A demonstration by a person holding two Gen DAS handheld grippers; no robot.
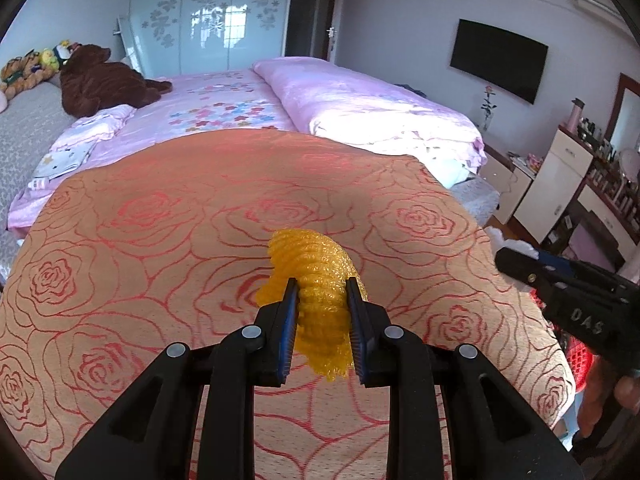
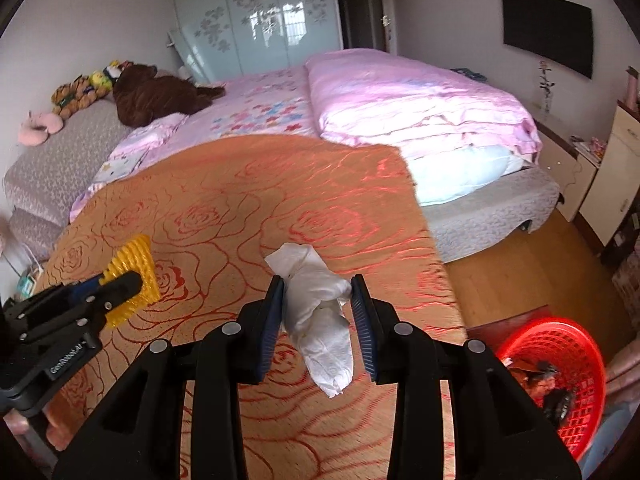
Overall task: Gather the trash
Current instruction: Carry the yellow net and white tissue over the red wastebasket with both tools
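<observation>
The left tool (image 1: 322, 282) is closed down on a piece of yellow foam netting (image 1: 316, 280), its two blue-padded fingers (image 1: 289, 320) pressing the netting from either side so that the crumpled mesh bulges out ahead of the tips and hangs a little below them. The netting is held above the worktop (image 1: 160, 240), which is covered by an orange cloth patterned with red roses, roughly over the middle of its near half. In the right wrist view the same netting (image 2: 134, 276) and the left tool (image 2: 124, 284) show towards the worktop's left edge.

The right tool (image 2: 318, 284) is narrowed onto a wad of white tissue (image 2: 320, 312). Both pads touch the wad near its upper part, and its lower end droops free below the fingers. It is held over the worktop (image 2: 240, 200) near the right edge. From the left wrist view the right tool (image 1: 516, 260) comes in at the right, with a bit of white tissue (image 1: 508, 240) showing at its tip, just past the worktop's right edge.

On the wooden floor (image 2: 500, 280) beside the worktop's near right corner stands a red mesh basket (image 2: 560, 344) with some dark items inside. A bed (image 1: 260, 100) with pink bedding lies beyond the worktop's far edge.
</observation>
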